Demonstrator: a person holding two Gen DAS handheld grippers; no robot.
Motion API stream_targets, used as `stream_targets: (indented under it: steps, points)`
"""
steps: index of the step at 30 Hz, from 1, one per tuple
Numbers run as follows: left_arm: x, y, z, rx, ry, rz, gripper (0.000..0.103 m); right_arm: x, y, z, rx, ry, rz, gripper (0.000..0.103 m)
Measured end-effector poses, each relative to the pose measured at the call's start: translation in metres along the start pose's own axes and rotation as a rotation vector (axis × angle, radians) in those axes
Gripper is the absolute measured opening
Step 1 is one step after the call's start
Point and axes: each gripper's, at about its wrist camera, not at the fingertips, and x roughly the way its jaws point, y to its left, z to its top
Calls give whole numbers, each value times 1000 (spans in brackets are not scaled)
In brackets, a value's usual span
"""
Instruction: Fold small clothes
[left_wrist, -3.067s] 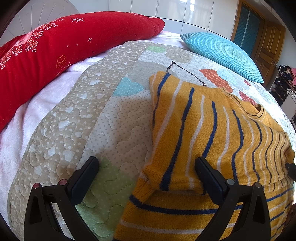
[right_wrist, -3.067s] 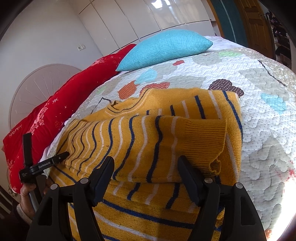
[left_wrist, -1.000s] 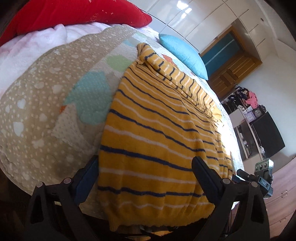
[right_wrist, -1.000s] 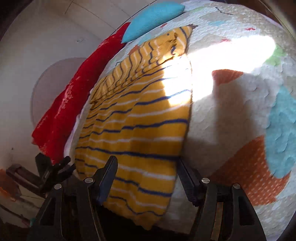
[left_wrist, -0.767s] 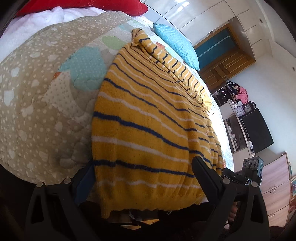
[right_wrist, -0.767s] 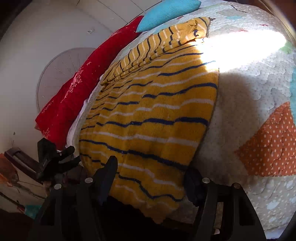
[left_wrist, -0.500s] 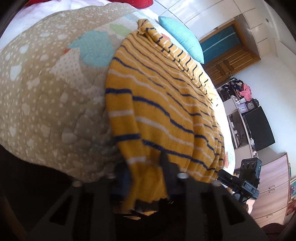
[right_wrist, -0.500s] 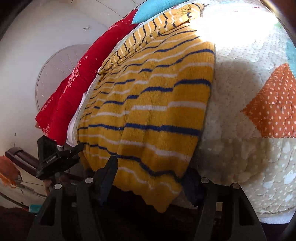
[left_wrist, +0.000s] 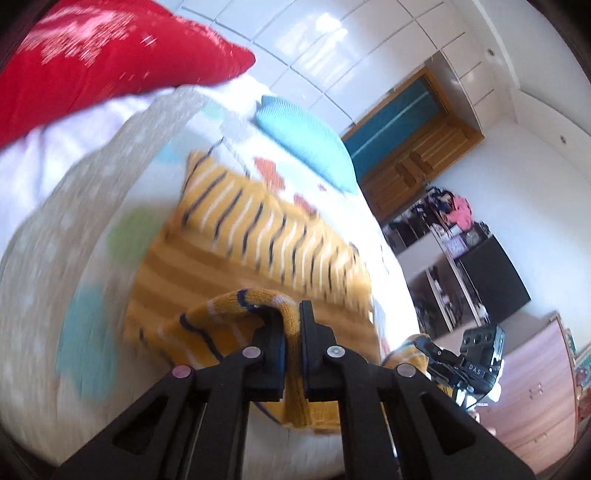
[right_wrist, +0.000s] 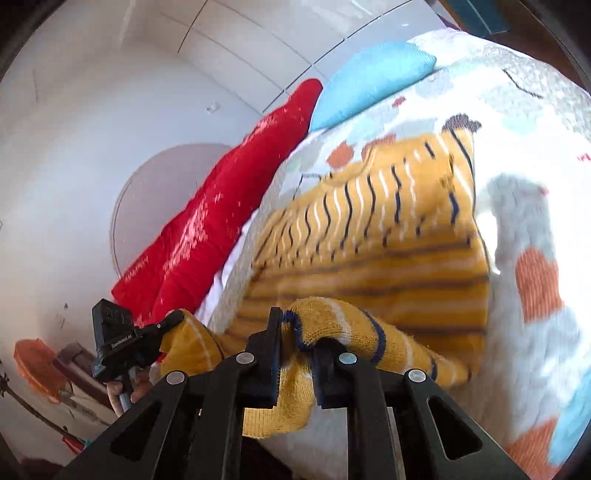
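Both claws are clamping the hem of the yellow knit sweater w/ navy & white stripes (left_wrist: 266, 236): left gripper (left_wrist: 291, 332), right gripper (right_wrist: 295, 332). It's lying on the patchwork quilt (right_wrist: 535, 155); soft, floppy, probably light, so corners are the best hold.

Both fisheye views sit low and close at the near edge of the bed (left_wrist: 55, 229), looking forward along the fingers toward the pillows. The left wrist view angles rightward to the wooden door (left_wrist: 417, 155); the right wrist view angles leftward. Both share the striped sweater (left_wrist: 266, 229), red pillow (right_wrist: 221, 221) and blue pillow (right_wrist: 373, 74).
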Motion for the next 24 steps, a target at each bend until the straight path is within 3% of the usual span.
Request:
stream_targets:
  steps: [1, 2, 4, 6, 7, 8, 9, 12, 18, 20, 21, 22, 23, 24]
  points:
    - [15, 0, 17, -9, -20, 44, 12, 11, -10, 21, 24, -22, -17, 21]
    - [31, 2, 33, -27, -31, 100, 21, 22, -18, 36, 45, -39, -59, 31]
    - [49, 7, 48, -55, -18, 134, 32, 38, -39, 53, 98, -40, -195, 36]
    - [51, 11, 48, -46, -24, 120, 50, 45, -45, 53, 113, -21, -191, 49]
    - [50, 12, 46, -18, -36, 125, 66, 43, -43, 48, 86, -24, -192, 57]
    - [51, 12, 44, 14, -44, 147, 76, 39, -41, 42, 50, -27, -217, 65]
    - [53, 15, 40, 52, -47, 191, 78, 36, -38, 37, 6, -29, -251, 65]
    - [75, 28, 40, 131, 8, 276, 78, 43, -22, 28, -155, -9, -359, 66]
    - [123, 19, 45, 346, 120, 313, 78, 85, 6, 27, -547, 116, -508, 74]
    - [146, 17, 45, 393, 177, 340, 78, 111, 8, 27, -647, 140, -577, 74]
    - [156, 19, 45, 398, 208, 345, 76, 121, 6, 29, -678, 150, -609, 68]
    - [163, 21, 44, 403, 231, 348, 51, 131, 1, 33, -693, 161, -637, 57]
    - [168, 23, 44, 408, 250, 365, 9, 138, -2, 37, -690, 175, -663, 23]
    - [168, 26, 45, 397, 254, 374, 12, 140, -6, 42, -670, 185, -679, 14]
